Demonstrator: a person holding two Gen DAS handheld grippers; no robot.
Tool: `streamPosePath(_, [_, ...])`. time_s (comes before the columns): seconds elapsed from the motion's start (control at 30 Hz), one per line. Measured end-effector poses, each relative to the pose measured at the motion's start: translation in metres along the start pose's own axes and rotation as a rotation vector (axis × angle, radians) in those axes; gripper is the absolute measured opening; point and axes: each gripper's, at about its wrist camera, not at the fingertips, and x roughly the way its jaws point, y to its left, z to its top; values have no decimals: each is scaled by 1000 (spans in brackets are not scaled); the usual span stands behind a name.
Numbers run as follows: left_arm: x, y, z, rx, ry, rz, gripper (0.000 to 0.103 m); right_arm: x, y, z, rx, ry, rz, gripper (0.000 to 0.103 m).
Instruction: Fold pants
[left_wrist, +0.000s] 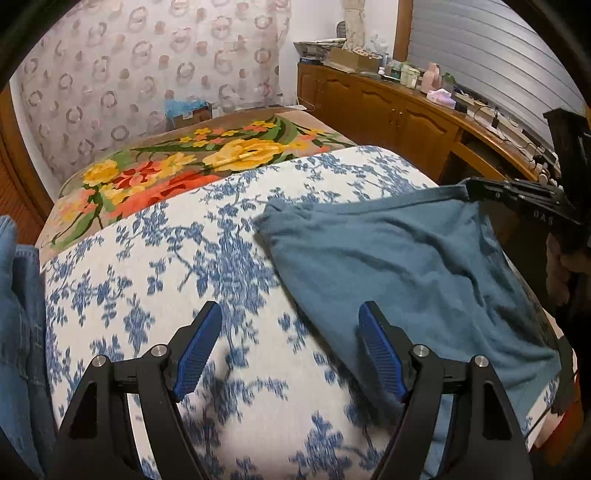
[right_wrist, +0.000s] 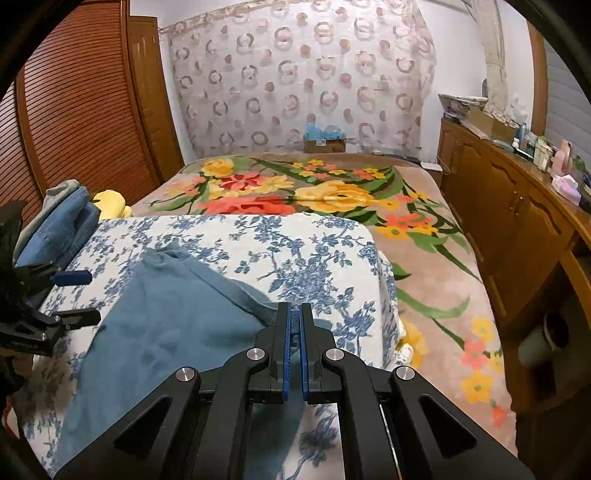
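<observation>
Pants (right_wrist: 166, 325): teal, rumpled, lying on the blue-flowered white cloth (left_wrist: 184, 258) over the bed.
Right gripper (right_wrist: 294, 325): clamped on 1 edge of the pants, lifting it.
Left gripper (left_wrist: 290, 350): fingers spread, holding nothing — just beside the pants.
Nearby: folded jeans stack (right_wrist: 62, 225) at the left; wooden dresser (right_wrist: 517, 221) at the right — well apart.

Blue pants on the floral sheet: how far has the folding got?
Early stage. The blue pants lie bunched and creased on the sheet, with no neat fold visible. In hand: the right gripper pinches one edge; the left gripper is open, holding nothing. Left: all the flattening and folding.
</observation>
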Motion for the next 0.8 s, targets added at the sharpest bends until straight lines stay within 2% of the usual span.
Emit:
streamPosePath(0.23, [22, 9, 23, -19, -5, 6, 77, 7, -8, 2, 16, 27, 4, 4])
streamPosePath(0.33, [33, 12, 32, -24, -2, -13, 73, 9, -5, 1, 13, 58, -2, 4])
streamPosePath(0.53, [57, 19, 42, -41, 34, -10, 72, 0, -16, 4, 61, 70, 6, 33])
streamPosePath(0.6, [61, 19, 42, -43, 42, -12, 72, -1, -16, 4, 65, 76, -2, 38])
streamPosePath(0.8, [65, 18, 39, -37, 44, -7, 72, 4, -17, 2, 75, 120, 14, 39])
